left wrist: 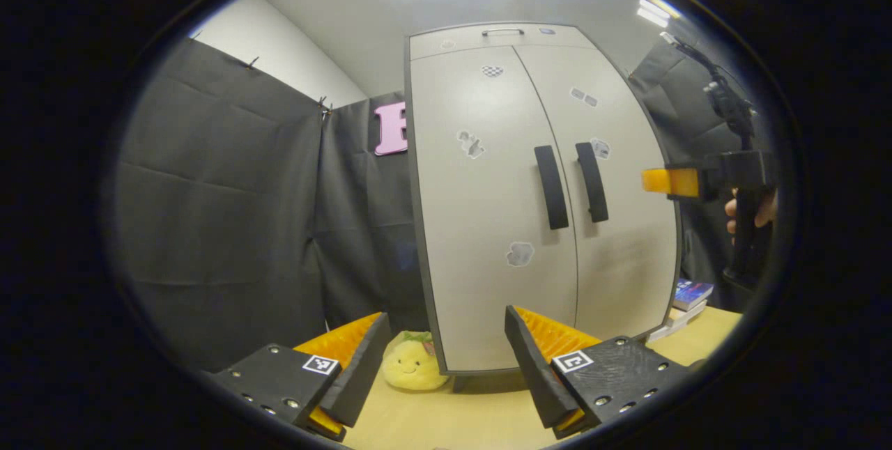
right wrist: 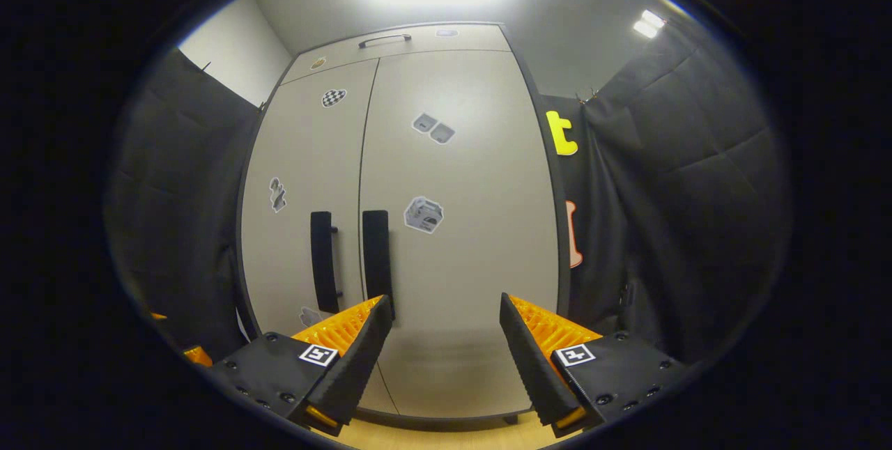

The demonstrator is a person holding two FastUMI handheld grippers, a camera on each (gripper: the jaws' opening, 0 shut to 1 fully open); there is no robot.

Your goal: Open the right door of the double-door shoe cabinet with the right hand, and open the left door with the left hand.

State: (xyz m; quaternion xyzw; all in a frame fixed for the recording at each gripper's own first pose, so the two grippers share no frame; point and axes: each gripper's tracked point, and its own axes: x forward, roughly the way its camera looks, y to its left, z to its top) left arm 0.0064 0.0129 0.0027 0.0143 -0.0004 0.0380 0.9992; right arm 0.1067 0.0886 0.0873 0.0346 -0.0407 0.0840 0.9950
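Left gripper (left wrist: 446, 359) and right gripper (right wrist: 442, 352), each with jaws spread wide and empty; a hand (left wrist: 749, 213) grips the right one.

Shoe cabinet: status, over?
Left gripper open, right gripper open, both short of the cabinet. Both doors shut; left handle, right handle untouched. Plush toy beside the cabinet, not blocking.

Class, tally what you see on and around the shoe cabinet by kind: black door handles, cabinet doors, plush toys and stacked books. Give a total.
Black door handles: 2
Cabinet doors: 2
Plush toys: 1
Stacked books: 2, perhaps more
Total: 7
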